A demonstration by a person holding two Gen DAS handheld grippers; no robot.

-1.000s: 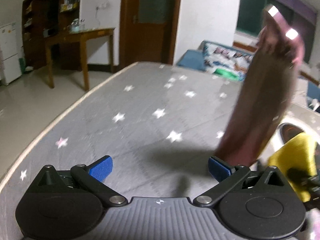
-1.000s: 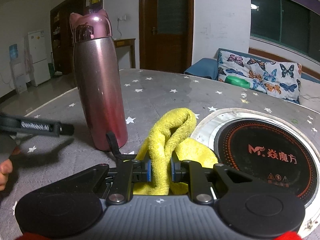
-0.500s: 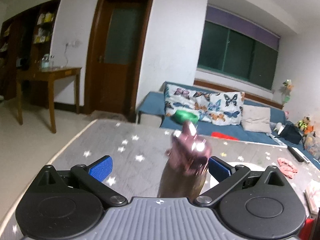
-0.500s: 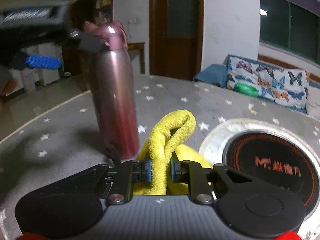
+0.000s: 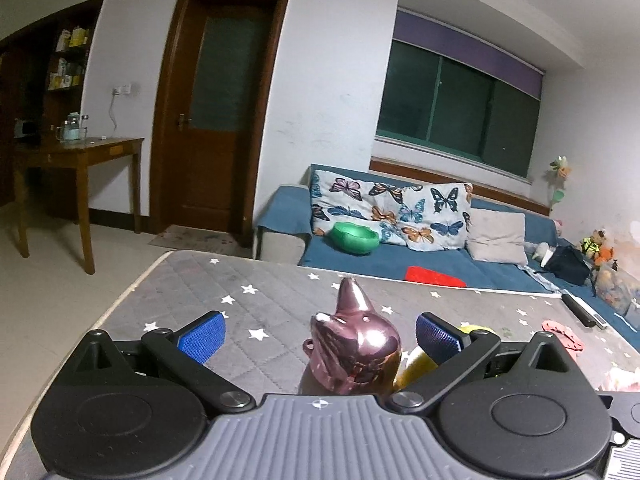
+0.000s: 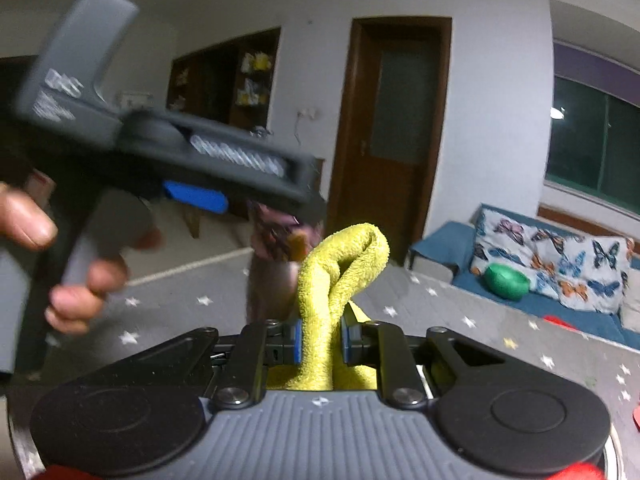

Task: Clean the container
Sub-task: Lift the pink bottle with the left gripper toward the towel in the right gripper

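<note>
A pink metal bottle [image 5: 356,356] with a cat-ear lid stands on the grey star-patterned table [image 5: 240,292]. My left gripper [image 5: 320,332] is open at lid height. The lid sits between its blue pads [image 5: 202,336] and touches neither. In the right wrist view the bottle [image 6: 272,268] is blurred, partly hidden behind a folded yellow cloth [image 6: 340,272]. My right gripper [image 6: 322,340] is shut on that cloth, just right of the bottle. A hand [image 6: 68,280] holds the left gripper above the bottle, one of its blue pads [image 6: 196,197] showing. An edge of the cloth [image 5: 416,364] shows in the left view.
Past the table's far edge is a blue sofa [image 5: 440,264] with butterfly pillows [image 5: 392,208], a green bowl [image 5: 354,237] and a red item [image 5: 434,276]. A dark remote [image 5: 582,312] lies at the table's right. A wooden desk [image 5: 76,160] and a door [image 5: 216,120] stand at left.
The left gripper rose from the tabletop beside the bottle and now straddles its lid. The right gripper, still holding the cloth, lifted and tilted upward next to the bottle.
</note>
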